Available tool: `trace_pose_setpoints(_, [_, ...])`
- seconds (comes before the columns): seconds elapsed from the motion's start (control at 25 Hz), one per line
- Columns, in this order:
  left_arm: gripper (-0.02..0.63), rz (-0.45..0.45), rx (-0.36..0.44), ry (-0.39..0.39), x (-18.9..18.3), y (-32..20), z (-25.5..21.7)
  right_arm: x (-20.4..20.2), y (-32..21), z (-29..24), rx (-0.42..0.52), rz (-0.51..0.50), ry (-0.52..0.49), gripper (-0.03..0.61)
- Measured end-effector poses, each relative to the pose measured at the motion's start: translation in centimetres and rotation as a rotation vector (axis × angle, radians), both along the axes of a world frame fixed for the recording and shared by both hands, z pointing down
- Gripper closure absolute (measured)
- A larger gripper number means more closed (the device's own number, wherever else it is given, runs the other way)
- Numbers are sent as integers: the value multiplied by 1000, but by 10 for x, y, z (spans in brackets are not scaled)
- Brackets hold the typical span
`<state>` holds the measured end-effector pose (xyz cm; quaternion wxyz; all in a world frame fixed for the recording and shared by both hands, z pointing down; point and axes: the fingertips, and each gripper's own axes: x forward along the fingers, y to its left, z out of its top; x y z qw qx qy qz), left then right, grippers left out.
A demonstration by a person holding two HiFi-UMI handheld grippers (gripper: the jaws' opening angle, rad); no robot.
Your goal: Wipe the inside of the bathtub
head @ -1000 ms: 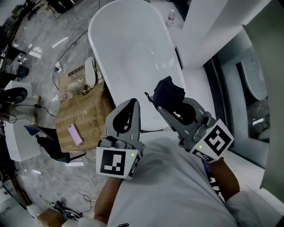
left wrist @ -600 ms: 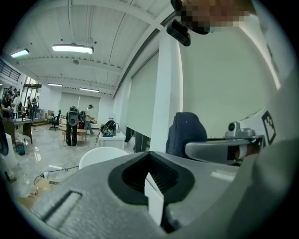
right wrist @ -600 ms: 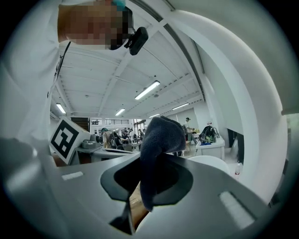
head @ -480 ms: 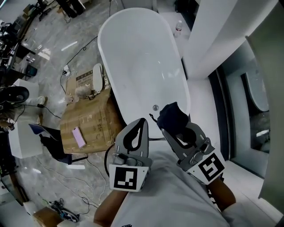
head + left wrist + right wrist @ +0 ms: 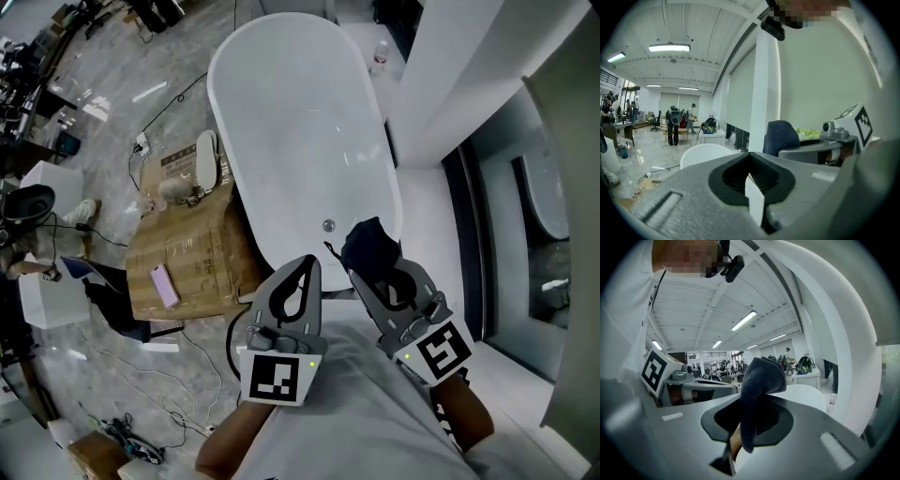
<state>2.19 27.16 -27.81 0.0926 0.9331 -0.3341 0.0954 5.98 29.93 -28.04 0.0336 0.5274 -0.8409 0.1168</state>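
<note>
Dark fuzzy cloth (image 5: 367, 243) bunched in right gripper (image 5: 376, 266).

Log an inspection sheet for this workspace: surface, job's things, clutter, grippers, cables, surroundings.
Surface: bathtub inside white and bare, drain at its near end.
Job's things: dark cloth, held over the tub's near rim.
Clutter: cardboard beside the tub, pink flat item on it; bottle past the far end.
Grippers: right gripper shut on the dark cloth; left gripper shut, empty.
Cables: black cable across the floor; tangle nearer the person.
Surroundings: marble floor, white column, people far off.
</note>
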Motion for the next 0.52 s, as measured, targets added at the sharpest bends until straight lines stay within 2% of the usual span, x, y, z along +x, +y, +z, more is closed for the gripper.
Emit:
trace_pose_setpoints(0.2, [615, 3, -2, -11, -1, 1, 0, 8, -6, 3, -28, 17, 11, 529])
trace_pose_setpoints(0.52, [615, 13, -14, -17, -10, 1, 7, -3, -5, 4, -32, 17, 14, 529])
